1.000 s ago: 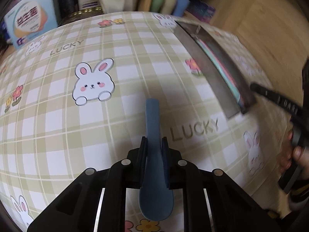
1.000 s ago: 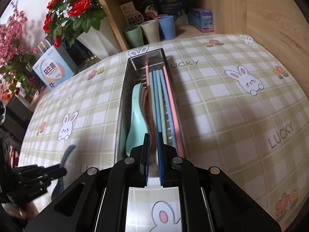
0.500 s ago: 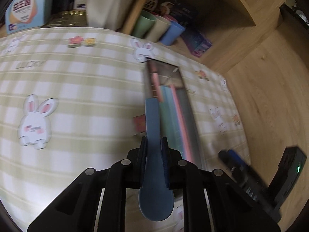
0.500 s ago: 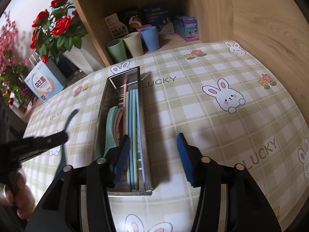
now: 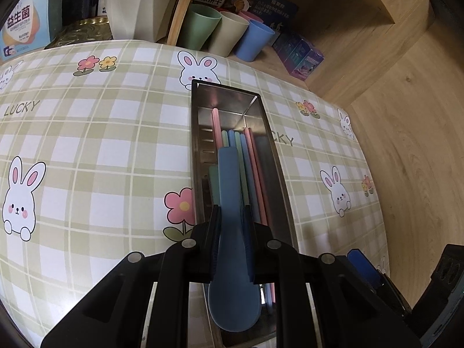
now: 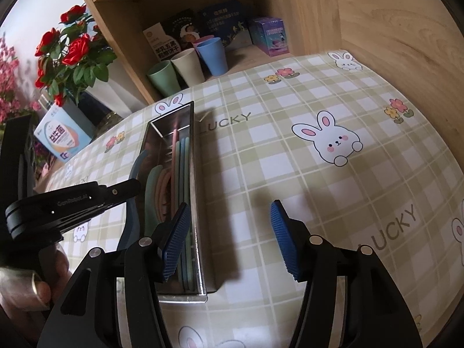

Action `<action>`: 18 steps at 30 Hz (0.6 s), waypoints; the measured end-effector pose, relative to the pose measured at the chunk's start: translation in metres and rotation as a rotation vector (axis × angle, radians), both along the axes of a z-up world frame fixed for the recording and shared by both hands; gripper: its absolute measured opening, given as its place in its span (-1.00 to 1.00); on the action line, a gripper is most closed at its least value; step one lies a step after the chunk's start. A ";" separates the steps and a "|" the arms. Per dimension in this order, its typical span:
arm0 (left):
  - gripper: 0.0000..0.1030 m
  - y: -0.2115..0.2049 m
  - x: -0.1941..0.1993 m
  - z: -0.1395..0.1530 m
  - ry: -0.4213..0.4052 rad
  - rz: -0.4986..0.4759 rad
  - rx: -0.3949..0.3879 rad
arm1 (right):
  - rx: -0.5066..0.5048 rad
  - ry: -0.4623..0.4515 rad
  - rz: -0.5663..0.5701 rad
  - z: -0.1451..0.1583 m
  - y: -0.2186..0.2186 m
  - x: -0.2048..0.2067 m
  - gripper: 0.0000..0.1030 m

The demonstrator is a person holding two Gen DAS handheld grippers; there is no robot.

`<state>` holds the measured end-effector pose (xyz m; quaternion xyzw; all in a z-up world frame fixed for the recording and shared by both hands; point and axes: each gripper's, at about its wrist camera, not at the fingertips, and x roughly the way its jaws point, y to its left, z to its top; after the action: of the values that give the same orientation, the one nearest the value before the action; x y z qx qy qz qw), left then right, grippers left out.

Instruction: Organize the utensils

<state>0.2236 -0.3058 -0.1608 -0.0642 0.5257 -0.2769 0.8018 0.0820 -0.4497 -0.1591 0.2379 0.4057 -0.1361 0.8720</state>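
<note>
Since a second earlier, the left tongs (image 5: 231, 217) had swung from the bare checked surface (image 5: 101, 150) to a spot directly over the steel tray (image 5: 269, 156), and the right tongs (image 6: 229, 232) had gone from nearly closed to spread wide. In the left wrist view the left tongs were clenched on the blue spoon (image 5: 232, 232), gripping it at the neck; its handle pointed toward the upper centre of the frame, along the length of the tray, while its bowl hung at the bottom centre, nearest the camera. Whether the spoon touched the tray's contents could not be told. Inside the tray lay pink, green and blue chopsticks (image 5: 249, 159) running lengthwise, with a pale green utensil (image 5: 214, 179) showing just left of the spoon handle. In the right wrist view the right tongs were released and empty, their blue pads (image 6: 282, 237) wide apart; the left pad sat in front of the tray's near end, the right one over the cloth in the lower middle of the frame. The tray ran from lower centre toward the upper left, holding a green spoon (image 6: 152, 185) and a pinkish one beside the chopsticks. At the upper centre, three cups (image 6: 188, 65), green, beige and blue, stood at the mouth of a wooden shelf, and red flowers (image 6: 72, 49) filled the upper left.
</note>
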 end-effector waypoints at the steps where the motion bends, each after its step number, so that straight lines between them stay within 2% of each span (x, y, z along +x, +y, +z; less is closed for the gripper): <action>1: -0.72 0.000 0.000 -0.001 -0.004 -0.002 0.004 | 0.007 0.001 -0.001 -0.001 0.000 0.000 0.08; 11: -0.71 -0.002 -0.004 -0.005 -0.001 -0.042 0.022 | -0.001 0.006 0.000 0.004 0.004 0.001 0.08; 18: -0.69 0.014 -0.010 0.009 -0.051 -0.065 0.056 | -0.029 0.004 0.002 0.016 0.009 -0.001 0.08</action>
<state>0.2134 -0.2918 -0.1515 -0.0178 0.5145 -0.2896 0.8070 0.0813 -0.4410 -0.1435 0.2244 0.4058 -0.1414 0.8746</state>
